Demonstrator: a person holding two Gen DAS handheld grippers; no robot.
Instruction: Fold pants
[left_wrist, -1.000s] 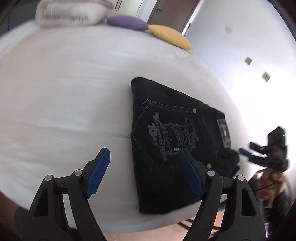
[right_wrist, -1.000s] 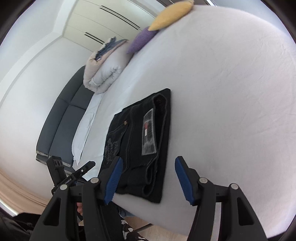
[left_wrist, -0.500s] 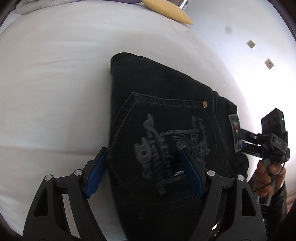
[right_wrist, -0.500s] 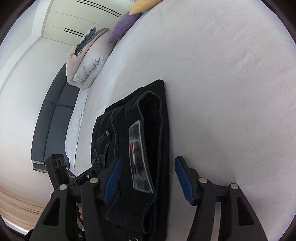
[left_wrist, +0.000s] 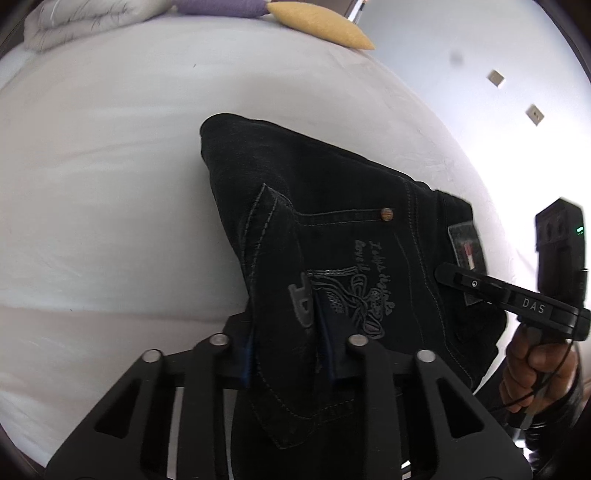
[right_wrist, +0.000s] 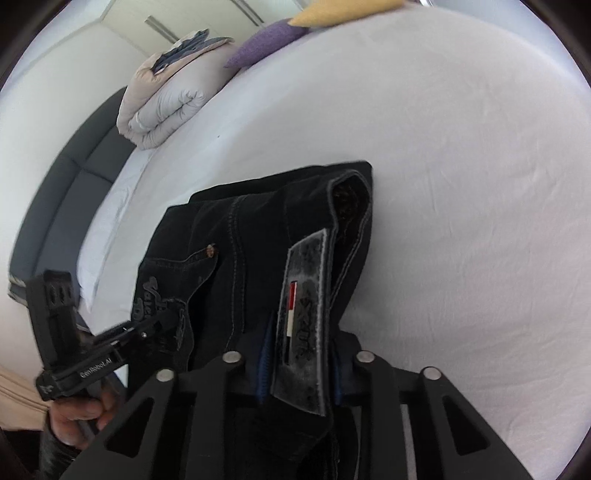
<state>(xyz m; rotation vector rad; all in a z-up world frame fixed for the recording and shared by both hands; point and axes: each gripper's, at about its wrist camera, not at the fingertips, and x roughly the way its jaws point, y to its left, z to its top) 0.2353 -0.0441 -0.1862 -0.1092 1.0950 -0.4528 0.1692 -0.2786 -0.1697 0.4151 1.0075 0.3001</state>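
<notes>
Pants (left_wrist: 332, 236) | near edge pinched in left hand-held gripper (left_wrist: 288, 354), right hand-held gripper (right_wrist: 299, 369)

pants (left_wrist: 332, 229) near hem cut off, tong pads (right_wrist: 263, 365) mostly hidden

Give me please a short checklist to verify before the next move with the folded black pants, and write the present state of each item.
1. Left gripper is closed on the pants: ok, the near edge by the printed pocket is pinched between its blue pads.
2. Right gripper is closed on the pants: ok, it clamps the waistband at the grey label.
3. All folded layers are inside each grip: cannot tell, the lower layers are hidden.
4. The far part of the pants lies on the white bed: ok.
5. Path over the bed is free: ok, the purple cushion, yellow cushion and folded duvet sit at the far end.
</notes>
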